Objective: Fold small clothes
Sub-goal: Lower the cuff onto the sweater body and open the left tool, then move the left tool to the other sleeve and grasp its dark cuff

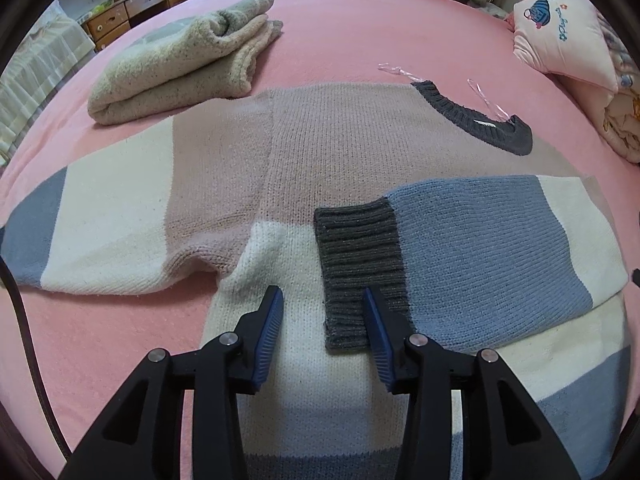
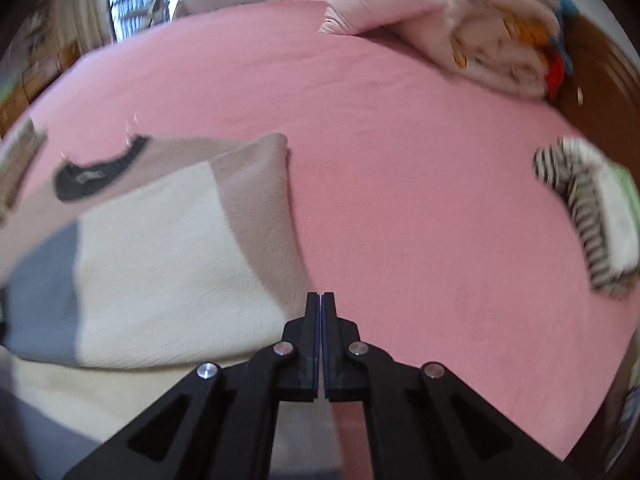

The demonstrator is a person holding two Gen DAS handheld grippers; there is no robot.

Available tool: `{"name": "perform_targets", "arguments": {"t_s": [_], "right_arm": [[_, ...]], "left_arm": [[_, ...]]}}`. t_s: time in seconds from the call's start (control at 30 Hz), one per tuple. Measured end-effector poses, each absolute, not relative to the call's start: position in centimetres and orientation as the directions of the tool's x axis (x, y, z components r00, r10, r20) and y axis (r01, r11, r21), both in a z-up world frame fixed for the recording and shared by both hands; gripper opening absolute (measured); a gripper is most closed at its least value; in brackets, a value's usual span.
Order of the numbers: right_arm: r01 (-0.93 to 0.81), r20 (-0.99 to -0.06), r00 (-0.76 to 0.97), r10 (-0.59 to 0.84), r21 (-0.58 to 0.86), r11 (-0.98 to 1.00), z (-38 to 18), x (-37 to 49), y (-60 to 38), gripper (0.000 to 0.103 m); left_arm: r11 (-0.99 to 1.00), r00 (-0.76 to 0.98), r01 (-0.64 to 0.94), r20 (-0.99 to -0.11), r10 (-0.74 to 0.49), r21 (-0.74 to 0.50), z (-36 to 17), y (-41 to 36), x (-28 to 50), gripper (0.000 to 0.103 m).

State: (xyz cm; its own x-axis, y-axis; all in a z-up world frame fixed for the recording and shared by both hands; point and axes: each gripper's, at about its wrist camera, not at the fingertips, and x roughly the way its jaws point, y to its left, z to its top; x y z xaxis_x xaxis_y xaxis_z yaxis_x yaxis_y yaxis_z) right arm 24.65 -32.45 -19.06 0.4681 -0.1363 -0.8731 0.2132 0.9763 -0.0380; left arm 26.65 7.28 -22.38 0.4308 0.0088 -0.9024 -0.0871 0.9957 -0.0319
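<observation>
The left gripper hovers with jaws apart over the sweater on the bed; the right gripper has its jaws closed, empty.

The left tongs are matte black plastic linkage arms with triangular cut-outs, round silver pivot screws and ribbed blue pads lining the fingers. The right tongs share that black build, with a thin blue line at the seam.

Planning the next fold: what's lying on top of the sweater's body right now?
One sleeve is folded across the sweater, its dark grey cuff resting mid-chest. The body fabric beneath that sleeve is covered and cannot be seen. The other sleeve lies spread out on the pink bedsheet.
</observation>
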Motion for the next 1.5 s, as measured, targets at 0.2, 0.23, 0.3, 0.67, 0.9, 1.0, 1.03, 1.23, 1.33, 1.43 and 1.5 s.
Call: {"name": "perform_targets", "arguments": {"t_s": [0.2,0.23,0.3,0.67,0.9,1.0,1.03,1.23,1.33,1.43,1.5], "right_arm": [[0.187,-0.838,0.545,0.011,0.135,0.973,-14.7,19.0,-30.2,0.0],[0.184,-0.832,0.555,0.023,0.149,0.972,-14.1,18.2,-29.8,0.0],[0.173,-0.816,0.576,0.046,0.177,0.969,-12.7,16.6,-28.9,0.0],[0.128,-0.75,0.656,0.082,0.218,0.968,-7.6,11.2,-23.7,0.003],[0.037,-0.729,0.675,0.115,0.189,0.981,-5.5,9.8,-19.3,0.003],[-0.014,-0.718,0.682,0.139,0.177,0.984,-4.7,9.5,-17.0,0.003],[-0.03,-0.717,0.682,0.144,0.169,0.985,-4.5,9.4,-16.1,0.004],[-0.122,-0.728,0.665,0.166,0.113,0.986,-5.1,9.4,-10.8,0.018],[-0.182,-0.737,0.648,0.192,0.095,0.979,-5.6,9.5,-8.2,0.018],[-0.234,-0.74,0.641,0.205,0.065,0.97,-5.8,9.6,-5.8,0.018],[-0.27,-0.742,0.635,0.216,0.05,0.962,-5.9,9.6,-4.1,0.018]], "left_arm": [[0.994,0.516,-0.087,-0.856,-0.009,-0.063,-18.2,7.2,24.1,0.041],[0.995,0.55,-0.076,-0.835,-0.009,-0.06,-17.0,7.0,23.2,0.041],[0.998,0.602,-0.052,-0.798,-0.006,-0.047,-14.9,6.5,21.5,0.045],[0.996,0.654,0.011,-0.752,-0.076,-0.092,-9.1,6.9,14.4,0.074],[0.992,0.699,-0.034,-0.713,-0.063,-0.121,-6.4,9.9,10.7,0.074],[0.991,0.701,-0.059,-0.712,-0.047,-0.124,-5.7,11.7,9.5,0.074],[0.99,0.7,-0.065,-0.713,-0.045,-0.126,-5.6,12.2,9.3,0.074],[0.979,0.681,-0.15,-0.733,0.004,-0.135,-6.2,16.6,8.3,0.074],[0.971,0.667,-0.21,-0.743,0.054,-0.118,-6.9,19.2,7.9,0.074],[0.96,0.651,-0.257,-0.754,0.085,-0.114,-7.6,21.5,7.5,0.074],[0.95,0.647,-0.291,-0.755,0.107,-0.115,-8.1,23.3,7.0,0.074]]}}
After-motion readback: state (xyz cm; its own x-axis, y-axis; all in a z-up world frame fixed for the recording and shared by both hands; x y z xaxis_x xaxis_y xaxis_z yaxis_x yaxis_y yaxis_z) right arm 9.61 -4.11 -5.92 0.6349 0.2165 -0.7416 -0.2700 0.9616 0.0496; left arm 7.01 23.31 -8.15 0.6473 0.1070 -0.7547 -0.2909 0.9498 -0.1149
